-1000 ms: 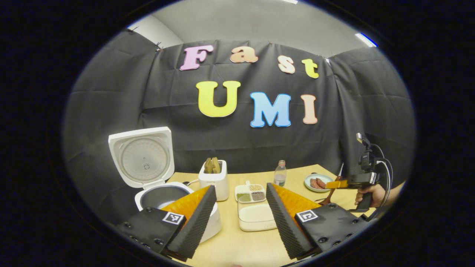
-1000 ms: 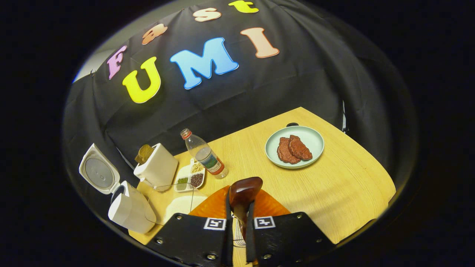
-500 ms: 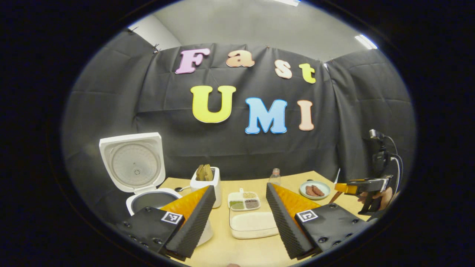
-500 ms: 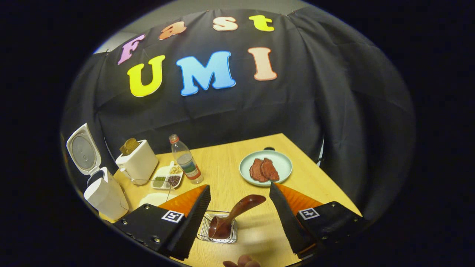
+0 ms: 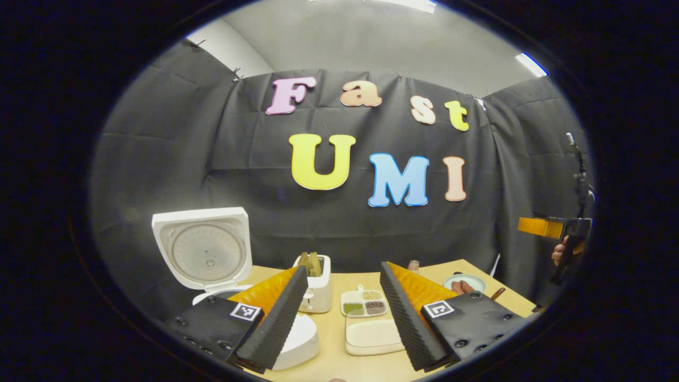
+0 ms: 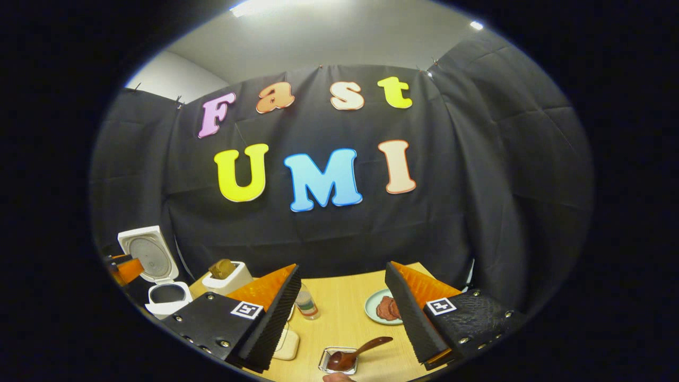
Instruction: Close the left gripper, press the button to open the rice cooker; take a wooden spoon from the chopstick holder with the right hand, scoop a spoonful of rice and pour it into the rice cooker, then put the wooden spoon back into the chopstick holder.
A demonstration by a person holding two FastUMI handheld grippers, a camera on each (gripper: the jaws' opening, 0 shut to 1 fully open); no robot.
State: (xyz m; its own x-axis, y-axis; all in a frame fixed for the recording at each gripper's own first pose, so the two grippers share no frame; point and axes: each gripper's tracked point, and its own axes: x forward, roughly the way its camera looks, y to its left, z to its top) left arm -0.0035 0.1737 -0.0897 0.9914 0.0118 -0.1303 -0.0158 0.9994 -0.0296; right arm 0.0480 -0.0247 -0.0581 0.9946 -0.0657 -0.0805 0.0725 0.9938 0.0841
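Observation:
The white rice cooker (image 5: 297, 342) stands with its lid (image 5: 200, 253) up; my left finger hides part of its body. It also shows at the left in the right gripper view as rice cooker (image 6: 167, 293). The dark wooden spoon (image 6: 354, 354) rests with its bowl in the small wire chopstick holder (image 6: 328, 365), handle slanting up to the right. My right gripper (image 6: 342, 313) is open above it, holding nothing. My left gripper (image 5: 344, 313) is open too, above the shallow rice container (image 5: 374, 337).
On the wooden table (image 6: 345, 318) stand a white toaster with bread (image 5: 317, 284), a divided grain tray (image 5: 364, 306), a bottle (image 6: 306, 305) and a plate of meat (image 6: 384, 306). A hand holds the right gripper (image 5: 551, 228) high at the far right.
The right gripper opened and let the spoon go into the wire holder, then rose and pulled back. The left gripper also drew back and tilted upward.

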